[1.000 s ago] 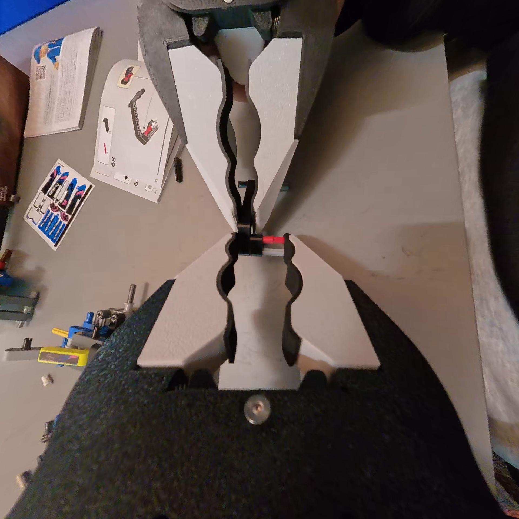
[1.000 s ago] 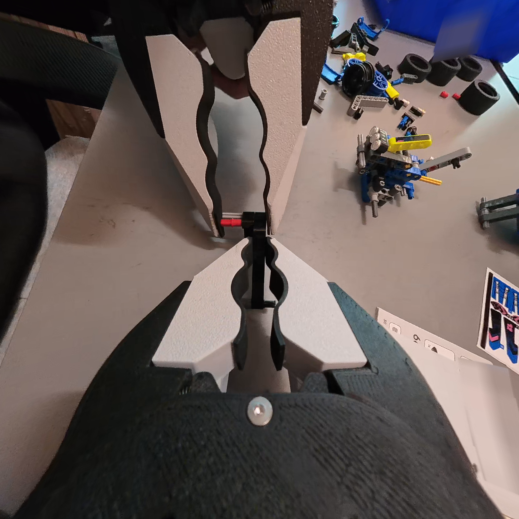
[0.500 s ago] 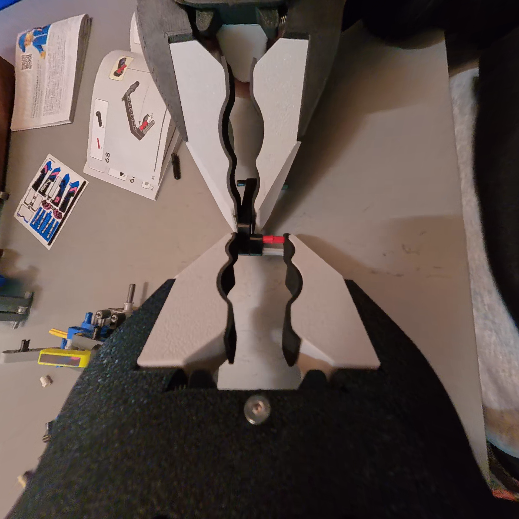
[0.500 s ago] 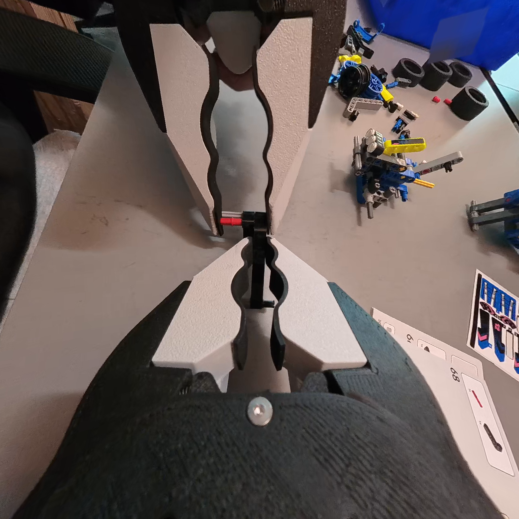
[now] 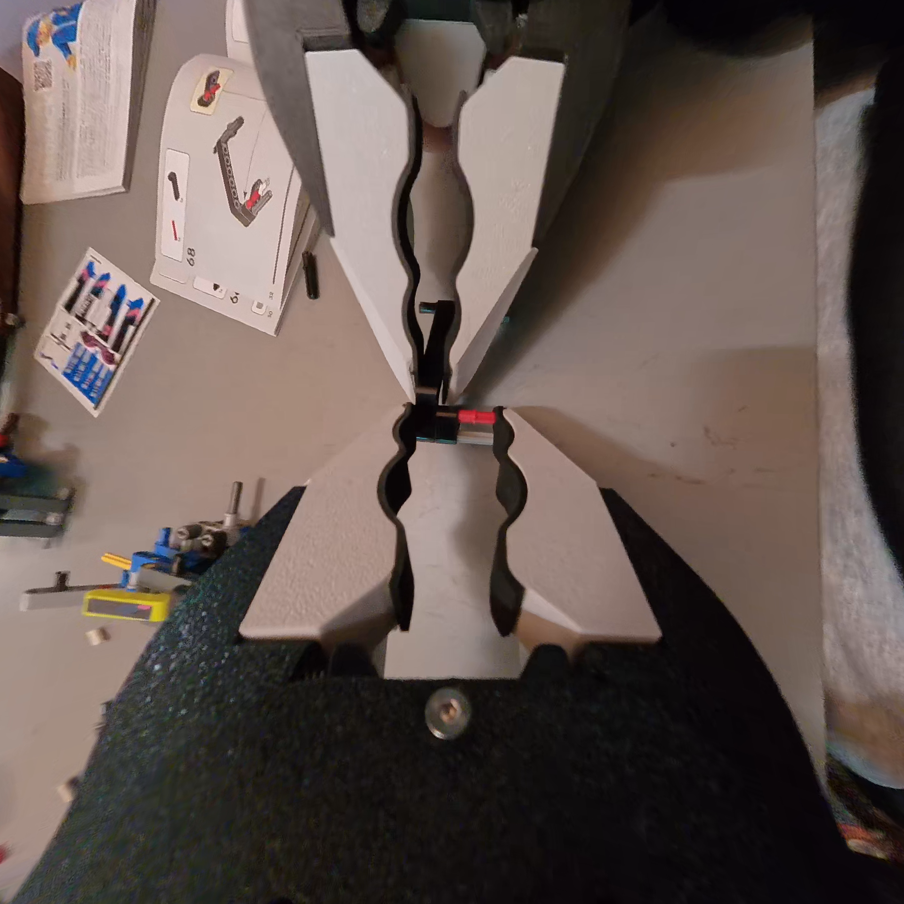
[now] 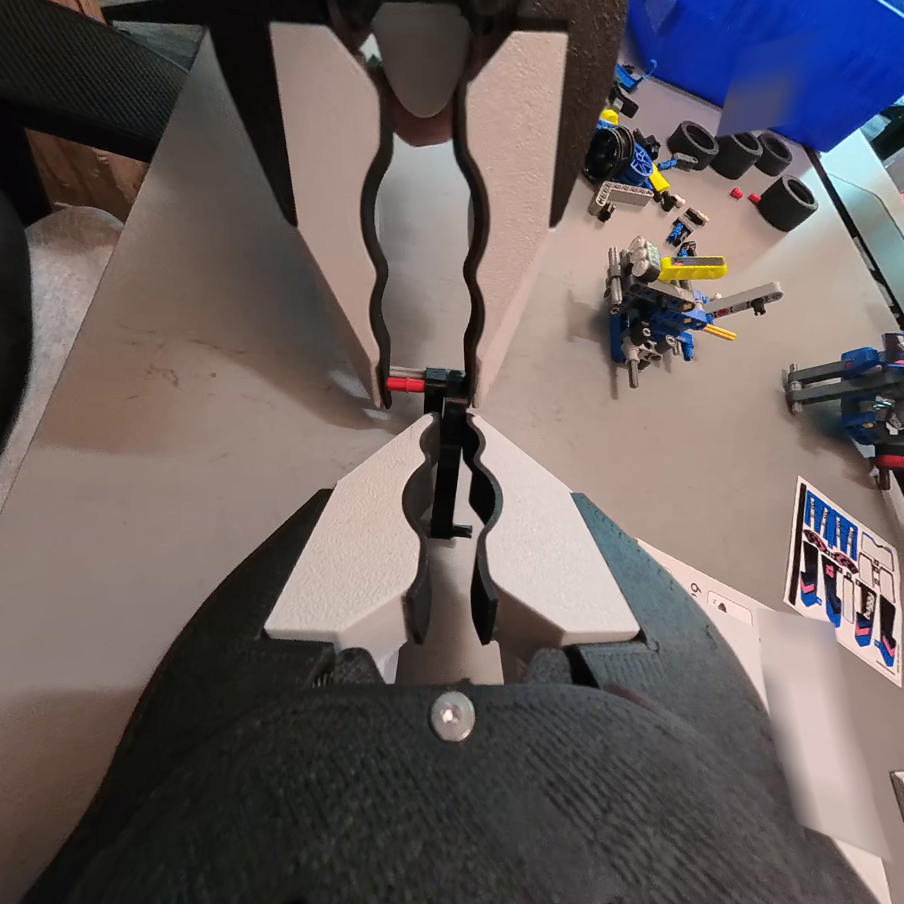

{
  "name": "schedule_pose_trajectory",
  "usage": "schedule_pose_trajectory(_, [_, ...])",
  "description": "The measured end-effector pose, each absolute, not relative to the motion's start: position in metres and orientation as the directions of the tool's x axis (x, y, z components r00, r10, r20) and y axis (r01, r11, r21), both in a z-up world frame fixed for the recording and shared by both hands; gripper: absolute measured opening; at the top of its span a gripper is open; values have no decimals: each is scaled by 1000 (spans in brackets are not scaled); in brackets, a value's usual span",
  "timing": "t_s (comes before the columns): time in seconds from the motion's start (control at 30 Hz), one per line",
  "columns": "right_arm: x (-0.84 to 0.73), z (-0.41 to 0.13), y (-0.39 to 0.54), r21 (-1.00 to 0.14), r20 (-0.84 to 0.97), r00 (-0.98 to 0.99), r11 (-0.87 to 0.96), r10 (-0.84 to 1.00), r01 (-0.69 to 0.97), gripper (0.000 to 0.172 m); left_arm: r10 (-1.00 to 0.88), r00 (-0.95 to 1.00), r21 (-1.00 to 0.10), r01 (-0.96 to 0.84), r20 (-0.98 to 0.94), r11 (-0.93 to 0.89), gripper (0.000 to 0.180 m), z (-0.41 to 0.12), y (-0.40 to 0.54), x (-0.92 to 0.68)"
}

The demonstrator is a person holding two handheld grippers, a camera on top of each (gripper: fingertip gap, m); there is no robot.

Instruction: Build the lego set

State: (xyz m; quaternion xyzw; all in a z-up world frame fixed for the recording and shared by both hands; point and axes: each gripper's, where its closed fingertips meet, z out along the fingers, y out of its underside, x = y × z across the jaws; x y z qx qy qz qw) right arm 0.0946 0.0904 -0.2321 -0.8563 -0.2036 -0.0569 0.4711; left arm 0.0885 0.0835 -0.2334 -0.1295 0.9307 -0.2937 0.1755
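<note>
The black beam [image 6: 447,469] is at the centre of both views, where your two grippers meet tip to tip above the grey table [image 6: 205,391]. Your right gripper [image 6: 450,420] is closed on this beam: in the right wrist view the beam runs between its two fingers toward the camera, and both pads press on its sides near the tips. At the far end of the beam there is a crosswise part with a red pin [image 6: 403,384] and a pale grey axle [image 5: 474,433] next to it. Your left gripper [image 5: 452,420] is closed on this crosswise part: one pad is on the black end, the other pad is at the tip of the red pin and the axle.

In the left wrist view, the open instruction booklet [image 5: 230,195] lies in the upper left of the frame, with a second booklet [image 5: 78,102] more to the left and a sticker sheet [image 5: 95,332] below them. A small black pin [image 5: 309,274] lies beside the open booklet, close to the finger of the right gripper. A half-built blue and yellow model [image 5: 142,582] is at the lower left, partly hidden by the gripper body.

In the right wrist view, the same model [image 6: 670,308] is in the right middle of the frame. Black tyres [image 6: 734,156] and loose small parts [image 6: 631,166] are in the upper right, before a blue bin [image 6: 782,58]. Another blue and grey assembly [image 6: 851,391] is at the right edge. Between the two grippers and these things the table is bare, so nothing touches the held parts.
</note>
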Motion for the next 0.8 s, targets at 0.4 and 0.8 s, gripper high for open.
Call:
schedule_pose_trajectory(0.4, [91,-232,89,-778,311,899,-460,308,427,7,-359,-925,-691,-180,-123,700,28,-233,81,86])
schedule_pose_trajectory(0.8, [93,-231,90,-777,325,897,-456,299,434,6,-357,-927,-740,-161,-114,653,29,-233,81,87])
